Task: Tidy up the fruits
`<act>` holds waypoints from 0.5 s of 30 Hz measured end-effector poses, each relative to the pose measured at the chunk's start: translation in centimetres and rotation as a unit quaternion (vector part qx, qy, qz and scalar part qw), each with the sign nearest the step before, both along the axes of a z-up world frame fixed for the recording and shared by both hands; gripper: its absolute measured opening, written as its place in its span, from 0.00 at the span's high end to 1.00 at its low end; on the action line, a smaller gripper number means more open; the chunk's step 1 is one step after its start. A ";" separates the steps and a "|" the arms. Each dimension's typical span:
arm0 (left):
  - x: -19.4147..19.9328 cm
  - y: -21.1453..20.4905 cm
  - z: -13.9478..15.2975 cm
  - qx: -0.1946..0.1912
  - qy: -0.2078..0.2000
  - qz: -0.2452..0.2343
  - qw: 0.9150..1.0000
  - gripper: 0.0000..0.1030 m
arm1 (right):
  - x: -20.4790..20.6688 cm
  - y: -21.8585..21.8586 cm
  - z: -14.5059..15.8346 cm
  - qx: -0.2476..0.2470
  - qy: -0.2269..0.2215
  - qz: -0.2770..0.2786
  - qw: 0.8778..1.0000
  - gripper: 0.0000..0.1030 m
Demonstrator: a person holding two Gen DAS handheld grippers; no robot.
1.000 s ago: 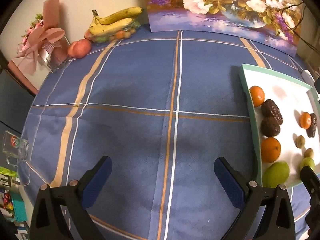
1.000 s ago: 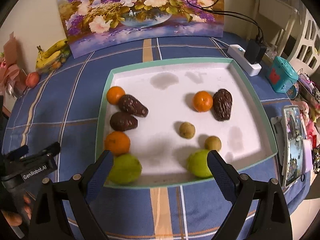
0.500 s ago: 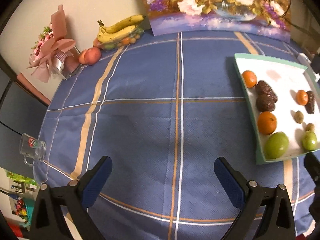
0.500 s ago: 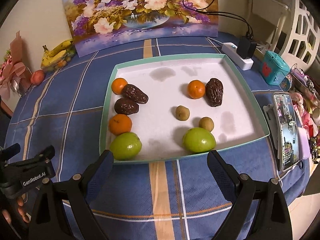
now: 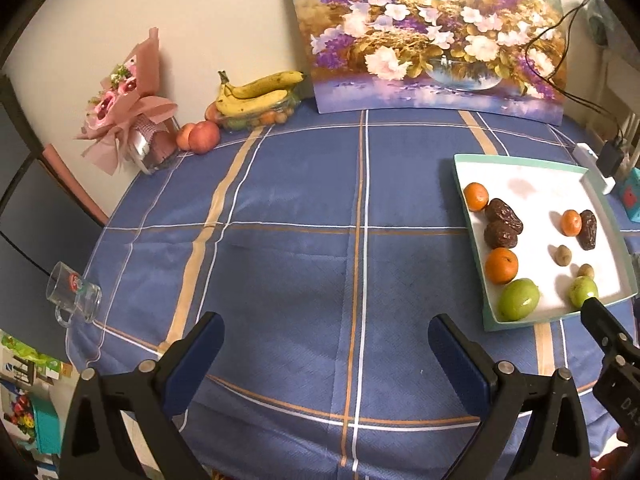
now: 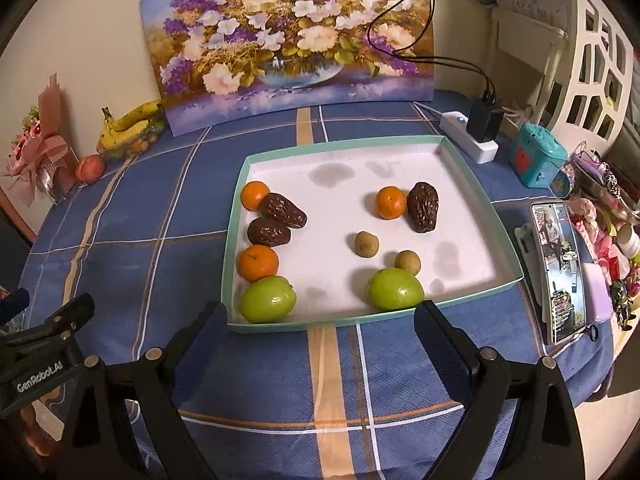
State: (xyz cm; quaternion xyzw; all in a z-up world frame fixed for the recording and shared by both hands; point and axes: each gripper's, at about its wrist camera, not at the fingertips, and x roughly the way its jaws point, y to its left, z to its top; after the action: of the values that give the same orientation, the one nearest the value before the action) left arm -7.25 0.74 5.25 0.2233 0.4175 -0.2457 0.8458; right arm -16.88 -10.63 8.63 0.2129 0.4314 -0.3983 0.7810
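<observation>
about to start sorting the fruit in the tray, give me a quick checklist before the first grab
1. Right gripper open and empty: ok.
2. Left gripper open and empty: ok.
3. Right gripper facing the tray: ok, over the near rim.
4. Nearest fruit free to grasp: ok, the right green fruit has room on both sides.
5. Left green fruit clear of neighbours: not ok, it sits against an orange.
6. Where sorted fruit should go: cannot tell.
</observation>
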 end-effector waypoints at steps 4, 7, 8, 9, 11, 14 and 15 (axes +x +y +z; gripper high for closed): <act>0.3 0.2 -0.1 0.003 0.004 0.010 1.000 0.00 | -0.1 0.3 0.4 -0.007 -0.004 -0.002 1.000 0.08; 0.3 0.2 -0.2 0.007 0.004 0.012 1.000 0.00 | -0.1 0.4 0.6 -0.009 -0.004 -0.001 1.000 0.08; 0.3 0.2 -0.3 0.007 0.004 0.012 1.000 0.00 | -0.1 0.4 0.6 -0.009 -0.004 0.000 1.000 0.08; 0.4 0.2 -0.3 0.008 0.005 0.012 1.000 0.00 | -0.1 0.5 0.6 -0.009 -0.004 0.001 1.000 0.08; 0.4 0.2 -0.4 0.010 0.007 0.013 1.000 0.00 | -0.1 0.5 0.7 -0.011 -0.004 0.003 1.000 0.08; 0.5 0.1 -0.6 0.014 0.010 0.014 1.000 0.00 | -0.1 0.6 0.6 -0.010 -0.004 0.003 1.000 0.08; 0.5 0.1 -0.7 0.015 0.011 0.013 1.000 0.00 | -0.1 0.5 0.6 -0.010 -0.004 0.002 1.000 0.08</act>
State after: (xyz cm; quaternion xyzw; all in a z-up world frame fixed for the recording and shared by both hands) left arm -6.74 0.84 4.55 0.2275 0.4331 -0.2306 0.8411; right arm -16.94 -10.11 9.25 0.2061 0.4245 -0.3996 0.7859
